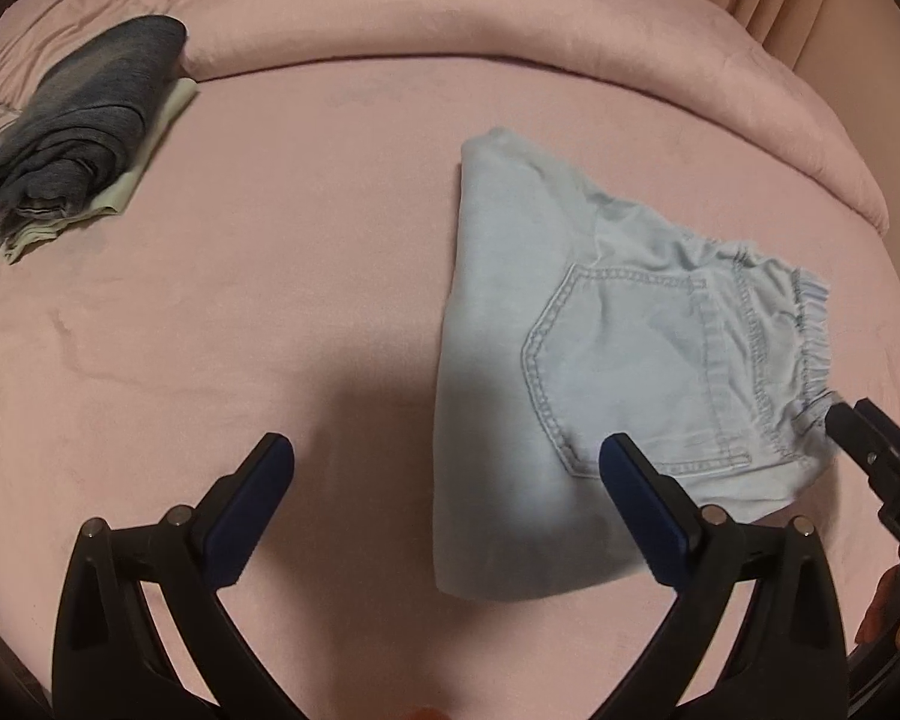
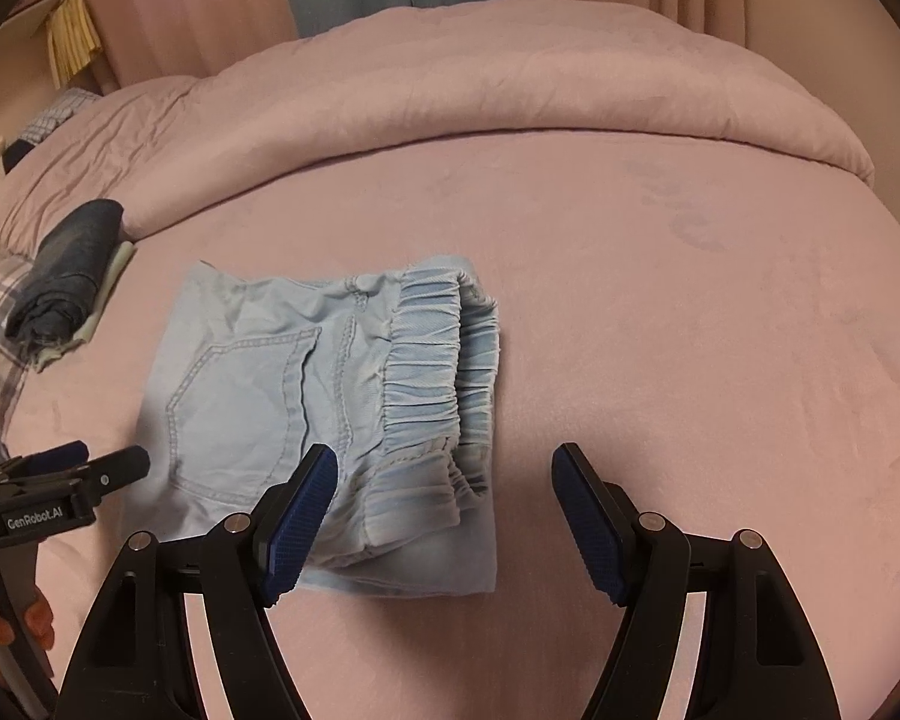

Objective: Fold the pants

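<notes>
Light blue denim pants (image 1: 600, 360) lie folded into a compact rectangle on the pink bed, back pocket up, elastic waistband to the right. They also show in the right wrist view (image 2: 306, 408). My left gripper (image 1: 447, 462) is open and empty, hovering over the fold's near left edge. My right gripper (image 2: 444, 480) is open and empty, above the waistband end. The right gripper's tip (image 1: 870, 444) shows in the left wrist view beside the waistband. The left gripper (image 2: 78, 474) shows at the left edge of the right wrist view.
A stack of folded clothes, dark denim (image 1: 84, 120) on a pale green piece, lies at the far left of the bed (image 1: 270, 300). A rolled pink duvet (image 2: 510, 84) runs along the far side. Plaid fabric (image 2: 6, 324) lies at the left edge.
</notes>
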A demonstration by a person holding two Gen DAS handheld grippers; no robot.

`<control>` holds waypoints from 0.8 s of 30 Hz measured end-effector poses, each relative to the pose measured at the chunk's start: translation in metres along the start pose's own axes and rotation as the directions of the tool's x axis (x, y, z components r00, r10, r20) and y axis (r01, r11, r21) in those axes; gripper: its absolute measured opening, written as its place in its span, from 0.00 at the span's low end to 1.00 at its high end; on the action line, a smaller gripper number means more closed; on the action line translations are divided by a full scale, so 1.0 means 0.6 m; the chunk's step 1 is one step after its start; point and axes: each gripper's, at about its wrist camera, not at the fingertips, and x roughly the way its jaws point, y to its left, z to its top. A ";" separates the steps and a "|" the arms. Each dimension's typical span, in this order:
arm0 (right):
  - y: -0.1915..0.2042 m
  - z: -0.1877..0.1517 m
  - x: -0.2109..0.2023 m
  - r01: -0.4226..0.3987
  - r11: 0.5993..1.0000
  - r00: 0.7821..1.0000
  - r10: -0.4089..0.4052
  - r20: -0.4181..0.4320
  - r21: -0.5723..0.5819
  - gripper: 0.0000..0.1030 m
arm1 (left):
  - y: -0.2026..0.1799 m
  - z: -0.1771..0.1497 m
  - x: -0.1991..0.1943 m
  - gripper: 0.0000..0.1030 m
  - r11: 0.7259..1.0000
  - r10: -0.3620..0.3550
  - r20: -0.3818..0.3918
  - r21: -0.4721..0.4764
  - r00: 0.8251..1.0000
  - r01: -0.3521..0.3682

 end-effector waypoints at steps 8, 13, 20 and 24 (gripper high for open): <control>0.012 -0.007 -0.056 -0.014 1.000 0.998 0.015 0.065 -0.022 0.91 | -0.015 -0.017 -0.073 0.99 1.000 -0.010 0.065 0.029 0.998 0.008; 0.030 -0.014 -0.093 -0.020 0.998 0.995 0.025 0.094 -0.057 0.91 | -0.021 -0.035 -0.120 0.99 0.999 -0.003 0.106 0.045 0.994 -0.002; 0.055 -0.033 -0.151 -0.020 0.994 0.990 0.034 0.134 -0.108 0.99 | -0.022 -0.067 -0.188 0.99 0.997 0.042 0.189 0.057 0.981 -0.054; 0.064 -0.049 -0.182 -0.017 0.994 0.989 0.032 0.146 -0.107 0.99 | -0.022 -0.081 -0.217 0.99 0.994 0.079 0.228 0.060 0.970 -0.095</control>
